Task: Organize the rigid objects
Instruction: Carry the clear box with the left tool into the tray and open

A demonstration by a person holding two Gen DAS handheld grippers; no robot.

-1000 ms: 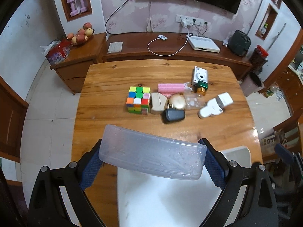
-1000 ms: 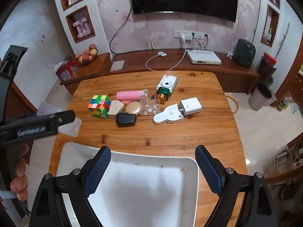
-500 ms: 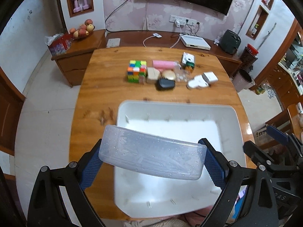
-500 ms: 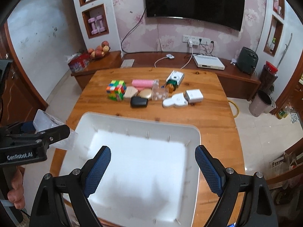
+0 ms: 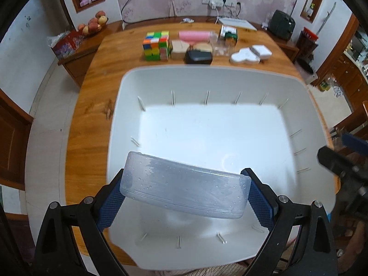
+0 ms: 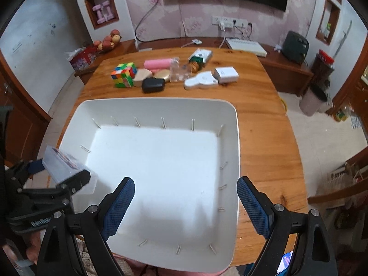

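Wooden dining table [image 6: 271, 142] in a living room, with a large white bin [image 6: 230, 110] on its near half. Left gripper [image 5: 185, 194] grips a clear plastic box [image 5: 184, 191] by its short ends, jaws spread wide, just above the bin's near-left corner. Frosted, rectangular, seemingly empty, the box is probably light, stiff and a little slippery; its ends look the best places to grip. Right gripper [image 6: 185, 203] hangs open and empty over the bin. Beyond lie a colour cube [image 6: 123, 74] and other small items.
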